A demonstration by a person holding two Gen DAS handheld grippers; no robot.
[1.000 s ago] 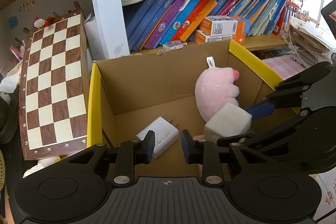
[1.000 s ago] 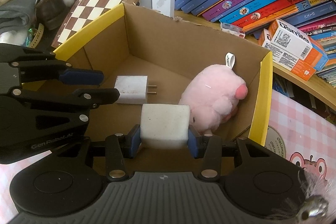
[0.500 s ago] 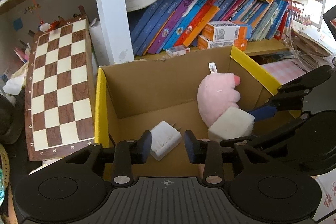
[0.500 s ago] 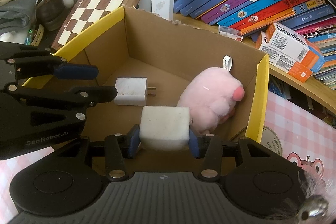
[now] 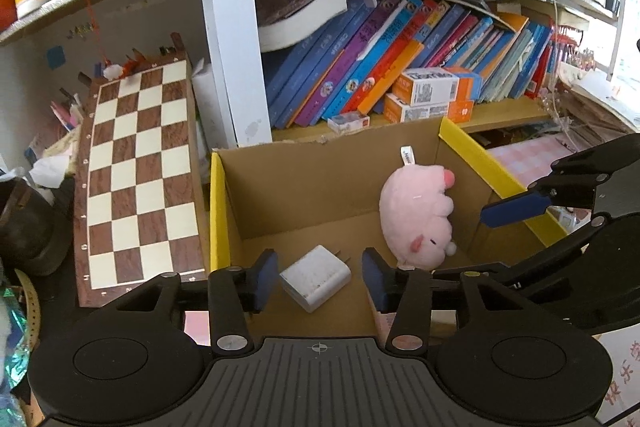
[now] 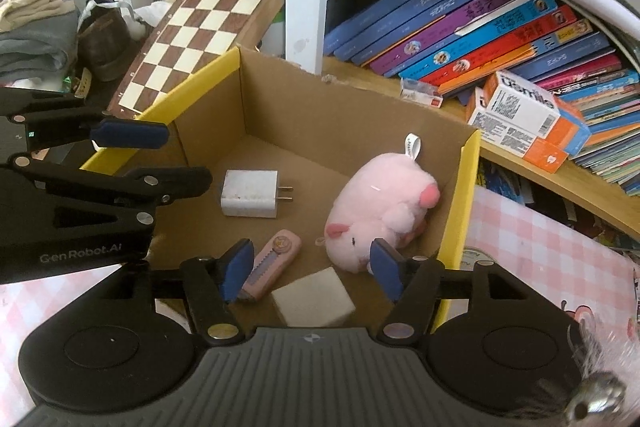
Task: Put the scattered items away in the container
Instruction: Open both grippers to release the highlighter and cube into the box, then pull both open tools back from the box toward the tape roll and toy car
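Container: a cardboard box (image 6: 344, 115) with yellow-taped side rims, standing against the bookshelf; both grippers hang over its near edge.
Left gripper (image 5: 320, 277): jaws opening, pads apart and touching nothing; the white charger (image 5: 316, 283) lies on the box floor below the gap between them.
Right gripper (image 6: 310, 267): jaws opening, pads apart; the white foam block (image 6: 314, 301) lies loose on the box floor under the gap (neither pad presses on it).
Charger: in the right wrist view it sits at the left of the floor (image 6: 250, 193), prongs pointing right.
Pink utility knife (image 6: 270, 265): on the floor just left of the foam block, near the right gripper's left pad.
Pink plush pig (image 6: 380, 211): lying on its side at the right of the box, against the right wall, its white tag loop up.
Chessboard (image 5: 138, 179): leaning outside the box, to its left.
Books (image 6: 472, 27): a slanting row on the shelf behind the far wall.
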